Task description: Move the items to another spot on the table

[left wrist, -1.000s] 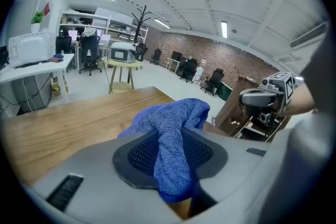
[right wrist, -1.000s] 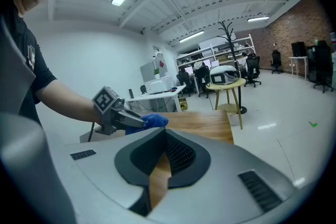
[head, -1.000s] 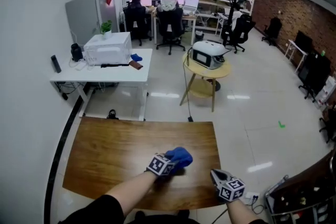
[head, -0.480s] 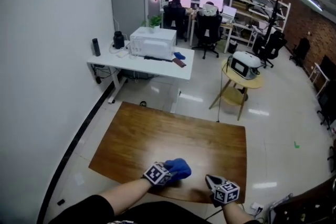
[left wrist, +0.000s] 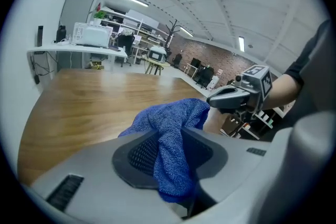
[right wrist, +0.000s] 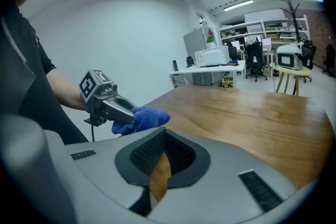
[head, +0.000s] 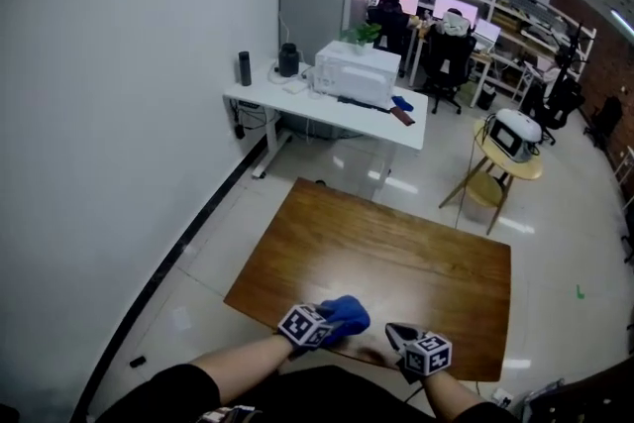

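A crumpled blue cloth (head: 348,313) hangs over the near edge of the brown wooden table (head: 396,253), with my left gripper (head: 330,323) shut on it. In the left gripper view the cloth (left wrist: 168,123) bunches between the jaws and drapes forward over them. My right gripper (head: 393,332) is just right of the cloth, close to the table's near edge. In the right gripper view its jaws (right wrist: 161,136) meet at the tips with nothing between them, and the left gripper (right wrist: 123,110) with the cloth (right wrist: 149,116) shows ahead.
Beyond the table stand a white desk (head: 327,104) with a printer-like box and a small round table (head: 510,158) carrying an appliance. A white wall runs along the left. People sit at desks (head: 451,45) at the back of the room.
The head view has swung to the left, so the table sits further right in the picture. My left gripper still holds the cloth near the table's near edge, with the right gripper beside it.
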The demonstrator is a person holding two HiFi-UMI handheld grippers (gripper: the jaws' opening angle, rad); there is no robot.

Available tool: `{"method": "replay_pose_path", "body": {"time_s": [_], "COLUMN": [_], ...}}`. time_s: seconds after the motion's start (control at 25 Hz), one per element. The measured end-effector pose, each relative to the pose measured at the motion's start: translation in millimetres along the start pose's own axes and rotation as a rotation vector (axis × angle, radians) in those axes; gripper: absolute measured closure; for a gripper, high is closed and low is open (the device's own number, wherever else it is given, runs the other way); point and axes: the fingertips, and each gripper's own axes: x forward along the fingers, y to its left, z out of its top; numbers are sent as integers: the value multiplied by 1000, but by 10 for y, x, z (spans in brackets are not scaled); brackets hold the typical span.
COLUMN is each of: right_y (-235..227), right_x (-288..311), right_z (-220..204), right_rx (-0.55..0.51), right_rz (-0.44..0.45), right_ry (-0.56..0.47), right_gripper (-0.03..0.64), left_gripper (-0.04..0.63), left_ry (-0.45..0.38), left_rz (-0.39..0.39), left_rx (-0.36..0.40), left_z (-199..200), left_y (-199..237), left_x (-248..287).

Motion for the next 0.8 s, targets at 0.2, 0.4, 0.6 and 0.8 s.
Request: {"method": "replay_pose_path", "body": {"time_s": [0.2,0.4,0.6,0.8], "right_y": [727,1184,1511,1583], "right_x": [617,1147,1372,1457], "right_z": [224,317,457,450], "right_rx": [-8,12,-62,-92], "right_rz": [7,53,117,124], "right_ry": [-11,-10,19,56], "right_gripper": [614,614,614,614], "left_gripper": [476,476,476,472], "left_ry": [57,100,122,222], "left_rz": [6,97,237,335], "left_rx": [16,14,25,59], "left_z": [-527,-886,-1084,-1362], "left_y": [591,1318,1994,2432], "left_x": [-741,-1286,-1559,-1545]}}
